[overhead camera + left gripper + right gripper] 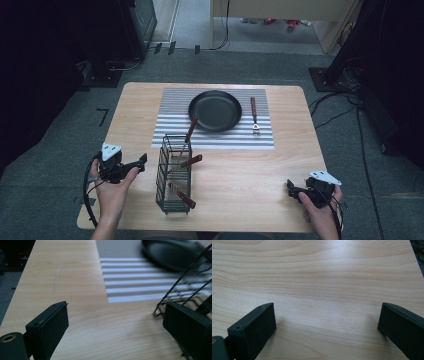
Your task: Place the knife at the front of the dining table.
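We are in a lab or test room, not a real kitchen. We see a small wooden table on grey carpet. Black stands and loose cables crowd the floor past the table's far corners. A frying pan sits on a striped mat near the far edge.

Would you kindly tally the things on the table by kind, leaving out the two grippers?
Frying pan: 1
Striped placemat: 1
Wire basket: 1
Wooden-handled utensils in the wire basket: 3
Wooden-handled utensil lying on the striped placemat beside the frying pan: 1
Total: 7
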{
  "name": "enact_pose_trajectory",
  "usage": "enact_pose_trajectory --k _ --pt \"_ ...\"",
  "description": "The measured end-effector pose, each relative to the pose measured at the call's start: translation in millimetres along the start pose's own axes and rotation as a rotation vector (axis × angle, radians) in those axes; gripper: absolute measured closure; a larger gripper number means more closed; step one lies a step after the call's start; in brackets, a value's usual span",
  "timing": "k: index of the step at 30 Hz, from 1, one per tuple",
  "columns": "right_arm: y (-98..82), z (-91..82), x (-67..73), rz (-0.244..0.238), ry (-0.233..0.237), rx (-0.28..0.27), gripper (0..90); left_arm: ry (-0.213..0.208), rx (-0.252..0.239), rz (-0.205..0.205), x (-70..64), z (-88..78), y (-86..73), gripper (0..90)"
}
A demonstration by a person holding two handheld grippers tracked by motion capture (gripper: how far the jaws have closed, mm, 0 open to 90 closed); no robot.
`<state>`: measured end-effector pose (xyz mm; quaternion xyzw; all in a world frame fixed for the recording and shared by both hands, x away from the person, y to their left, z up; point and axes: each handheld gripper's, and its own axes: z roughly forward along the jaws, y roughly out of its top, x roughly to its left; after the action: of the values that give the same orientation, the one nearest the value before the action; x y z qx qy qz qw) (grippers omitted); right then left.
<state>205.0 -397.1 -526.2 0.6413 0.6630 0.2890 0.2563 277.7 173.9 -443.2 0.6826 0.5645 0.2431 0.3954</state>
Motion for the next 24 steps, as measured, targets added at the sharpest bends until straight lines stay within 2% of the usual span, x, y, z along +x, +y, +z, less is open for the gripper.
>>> enact_pose_trajectory --k 2,3,5,8,9,11,12,18,20,24 --pt "0.0 0.0 -0.2 -0.002 0.0 0.0 1.0 -0.025 -0.018 0.018 -6.1 -3.3 13.0 6.4" --pt "0.0 0.0 -0.2 -0.002 0.0 0.0 1.0 -0.025 -0.018 0.018 -6.1 -3.3 13.0 6.4" --pt "0.0 0.0 -0.2 -0.002 0.0 0.0 1.0 -0.051 -0.051 0.021 -12.8 -7.1 28.0 6.4" --pt "0.0 0.0 -0.2 -0.002 0.0 0.0 1.0 -0.072 -0.07 0.026 -16.1 -9.9 37.2 6.4" --pt "0.0 0.0 -0.2 -0.002 0.0 0.0 1.1 -0.084 -0.08 0.029 -18.1 -11.2 41.4 7.0" --pt "0.0 0.0 -0.2 -0.002 0.0 0.0 1.0 -0.105 -0.098 0.037 -23.3 -12.4 48.9 14.5" --pt "0.0 0.0 -0.2 -0.002 0.0 0.0 1.0 -0.113 -0.102 0.047 -26.0 -12.2 52.4 13.4" --pt "0.0 0.0 -0.3 -0.002 0.0 0.0 1.0 -0.182 -0.101 0.105 -46.3 -6.4 69.0 14.3" --pt "0.0 0.0 -0.3 -0.002 0.0 -0.001 1.1 -0.221 -0.091 0.121 -52.8 -3.6 73.6 14.8" --pt "-0.1 0.0 -0.3 -0.001 0.001 -0.001 1.1 -0.277 -0.065 0.132 -64.1 4.0 81.6 14.9"
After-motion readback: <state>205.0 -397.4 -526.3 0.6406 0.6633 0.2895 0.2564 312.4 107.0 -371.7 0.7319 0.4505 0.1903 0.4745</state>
